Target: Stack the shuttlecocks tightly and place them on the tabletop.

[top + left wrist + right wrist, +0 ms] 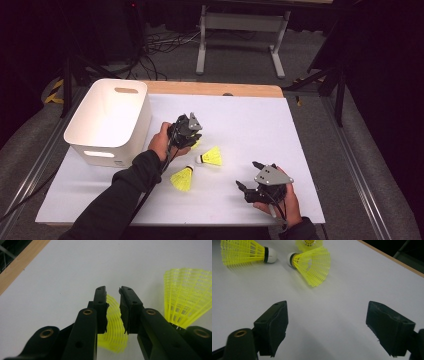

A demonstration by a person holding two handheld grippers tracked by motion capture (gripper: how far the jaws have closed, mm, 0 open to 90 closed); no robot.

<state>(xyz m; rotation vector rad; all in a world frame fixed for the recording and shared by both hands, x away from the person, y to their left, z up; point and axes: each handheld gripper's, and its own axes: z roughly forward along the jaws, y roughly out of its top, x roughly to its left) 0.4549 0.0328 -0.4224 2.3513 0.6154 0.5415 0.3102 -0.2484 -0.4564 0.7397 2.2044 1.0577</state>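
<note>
Currently my right gripper (249,176) sits nearest me, at about 5 o'clock on the white table surface (300,150). Its jaws are spread wide with nothing between them, hovering over bare surface.

Ahead of it, toward 11 o'clock, two yellow shuttlecocks lie on their sides. The nearer shuttlecock (183,178) has its white cork pointing away from me. The second shuttlecock (211,157) lies just beyond it, cork pointing left.

Farther on, near table centre, my left gripper (113,308) points down at a third shuttlecock (113,322). The jaws are nearly closed, a narrow gap remaining, and the yellow skirt lies in that gap; I cannot tell whether the pads grip it.

At 10 o'clock, at the far left, a white bin (109,120) stands upright on the table.
</note>
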